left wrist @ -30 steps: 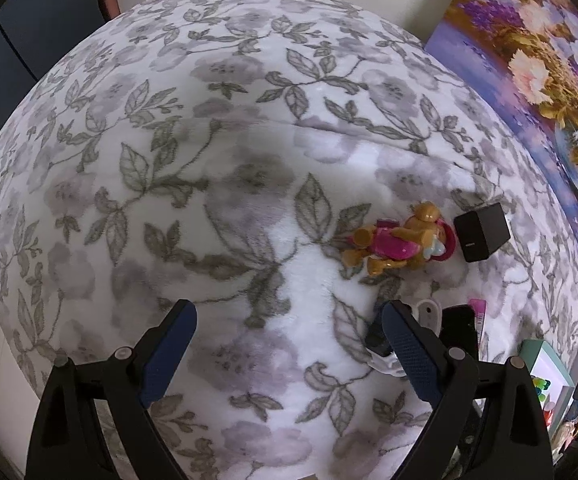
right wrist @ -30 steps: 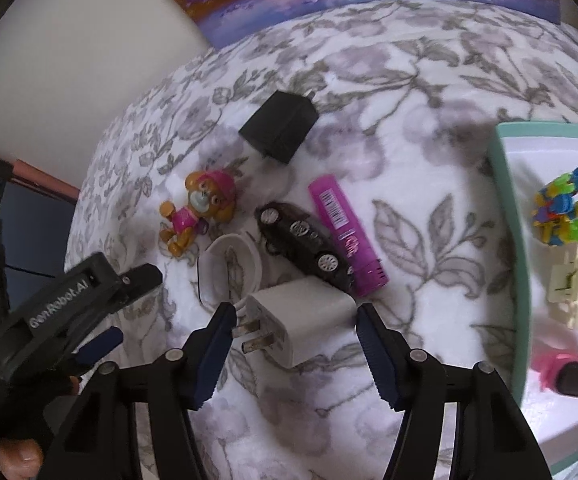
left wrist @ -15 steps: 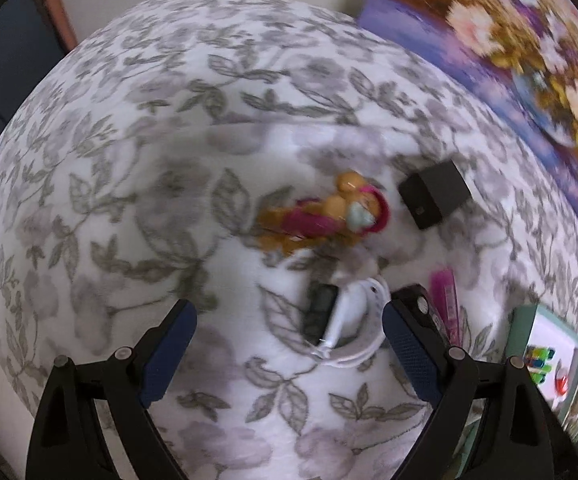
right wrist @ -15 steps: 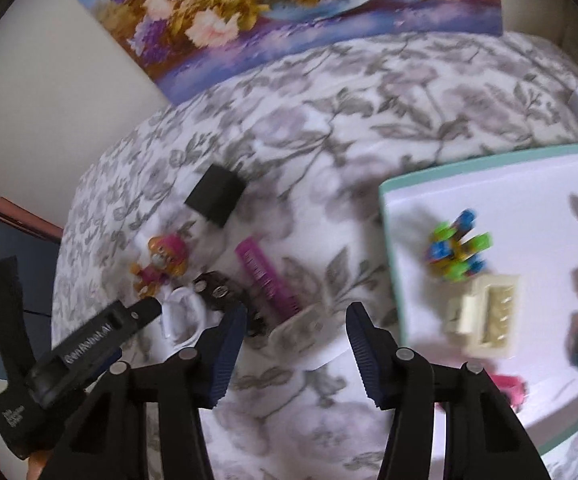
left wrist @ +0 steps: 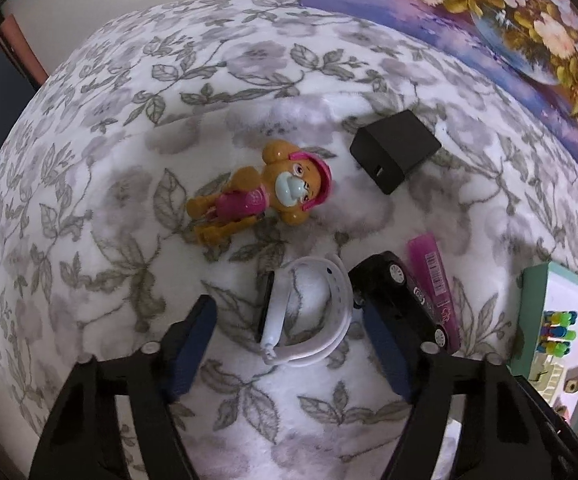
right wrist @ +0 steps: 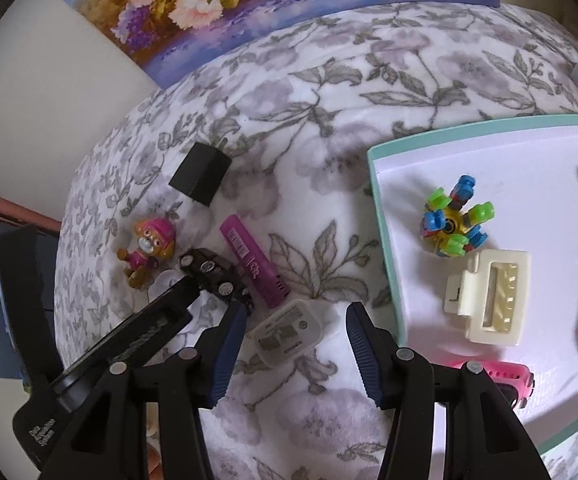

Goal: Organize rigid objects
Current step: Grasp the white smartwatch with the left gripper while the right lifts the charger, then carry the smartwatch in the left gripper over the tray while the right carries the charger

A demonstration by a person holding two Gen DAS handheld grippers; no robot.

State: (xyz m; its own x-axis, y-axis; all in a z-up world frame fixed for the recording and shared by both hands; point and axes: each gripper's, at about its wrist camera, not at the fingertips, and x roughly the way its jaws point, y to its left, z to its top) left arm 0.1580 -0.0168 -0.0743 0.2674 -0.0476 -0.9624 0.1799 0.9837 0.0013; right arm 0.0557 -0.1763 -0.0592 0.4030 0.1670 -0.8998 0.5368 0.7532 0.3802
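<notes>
My left gripper (left wrist: 289, 344) is open, and a white smartwatch (left wrist: 309, 312) lies on the floral blanket between its fingers. Beyond it lie an orange-and-pink toy dog (left wrist: 261, 196), a black toy car (left wrist: 405, 300), a magenta tube (left wrist: 435, 280) and a black charger (left wrist: 395, 150). My right gripper (right wrist: 295, 350) is open with a white charger (right wrist: 289, 332) on the blanket between its fingers, untouched. The same dog (right wrist: 149, 248), car (right wrist: 215, 274), tube (right wrist: 255, 266) and black charger (right wrist: 201, 172) show in the right wrist view.
A teal-rimmed white tray (right wrist: 381, 216) at the right holds a colourful spiky toy (right wrist: 455, 224), a cream clip (right wrist: 489, 296), a pink watch (right wrist: 509, 376) and other small items. A flower painting (right wrist: 249, 4) leans against the back wall. The left gripper's body (right wrist: 129, 340) crosses the right wrist view.
The left gripper moved right and forward until the white smartwatch lay between its fingers. The right gripper pulled up and back from the white charger, bringing the tray into view.
</notes>
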